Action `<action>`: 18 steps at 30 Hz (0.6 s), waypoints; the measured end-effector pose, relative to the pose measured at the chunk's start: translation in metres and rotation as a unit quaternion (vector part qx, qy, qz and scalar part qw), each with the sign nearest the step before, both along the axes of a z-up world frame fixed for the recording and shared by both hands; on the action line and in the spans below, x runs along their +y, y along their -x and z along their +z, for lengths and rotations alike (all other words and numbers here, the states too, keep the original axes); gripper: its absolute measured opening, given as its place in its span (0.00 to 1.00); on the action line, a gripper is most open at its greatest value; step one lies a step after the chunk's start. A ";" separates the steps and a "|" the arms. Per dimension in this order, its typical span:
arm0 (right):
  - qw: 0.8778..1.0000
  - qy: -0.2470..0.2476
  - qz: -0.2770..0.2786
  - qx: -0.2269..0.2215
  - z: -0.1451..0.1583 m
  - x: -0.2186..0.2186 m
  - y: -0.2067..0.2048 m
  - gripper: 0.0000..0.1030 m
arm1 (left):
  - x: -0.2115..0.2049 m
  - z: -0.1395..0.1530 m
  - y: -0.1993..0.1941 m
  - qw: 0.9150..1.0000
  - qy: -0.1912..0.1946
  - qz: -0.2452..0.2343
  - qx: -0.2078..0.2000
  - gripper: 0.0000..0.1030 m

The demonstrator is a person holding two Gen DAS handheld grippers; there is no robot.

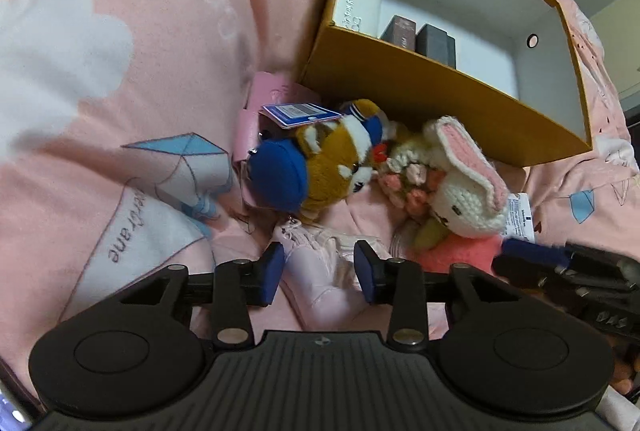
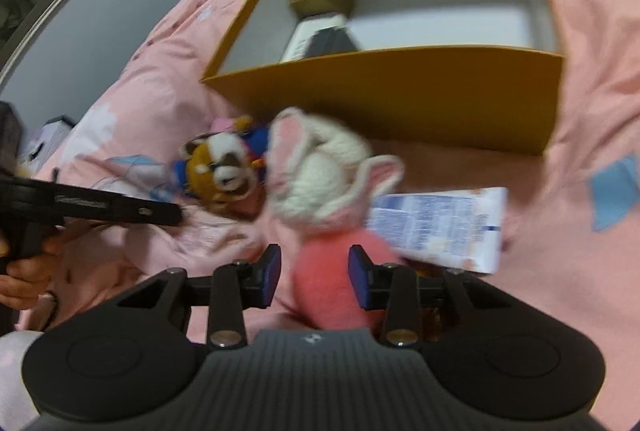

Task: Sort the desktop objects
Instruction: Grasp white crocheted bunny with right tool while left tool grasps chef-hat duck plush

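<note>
The left claw (image 1: 320, 273) is spread around a pale pink pouch (image 1: 320, 291); the right claw (image 2: 314, 277) is spread around the crochet rabbit (image 2: 320, 191). Beyond both, the yellow box (image 1: 440, 95) holds small cartons (image 1: 436, 45).

The sheet (image 1: 132, 43) is pink, printed with white clouds and blue kites. The box (image 1: 432, 99) is mustard outside, white inside. Beside the box, a brown-and-white plush (image 1: 336, 167) wears a blue cap; the bunny (image 1: 464, 187) is white with pink ears.
</note>
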State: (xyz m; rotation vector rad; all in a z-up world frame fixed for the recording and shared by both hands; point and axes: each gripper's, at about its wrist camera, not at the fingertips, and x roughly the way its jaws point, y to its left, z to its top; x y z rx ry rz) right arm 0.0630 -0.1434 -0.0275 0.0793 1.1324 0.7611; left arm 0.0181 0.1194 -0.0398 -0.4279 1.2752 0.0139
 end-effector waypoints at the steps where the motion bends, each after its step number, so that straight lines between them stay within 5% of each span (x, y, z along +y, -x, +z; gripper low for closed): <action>1: 1.000 -0.005 0.011 -0.015 0.007 0.005 -0.001 0.39 | -0.001 0.002 0.001 1.000 -0.005 -0.003 -0.002 0.42; 7: 0.992 0.025 0.036 -0.116 0.029 0.023 0.003 0.44 | -0.024 0.033 -0.001 0.988 -0.106 -0.042 -0.102 0.44; 11: 0.990 0.047 0.044 -0.127 0.021 0.034 -0.005 0.48 | -0.050 0.036 -0.010 0.963 -0.184 -0.134 -0.144 0.45; 18: 0.989 0.092 0.070 -0.092 0.002 0.056 -0.034 0.57 | -0.069 0.021 -0.033 0.921 -0.224 -0.284 -0.147 0.53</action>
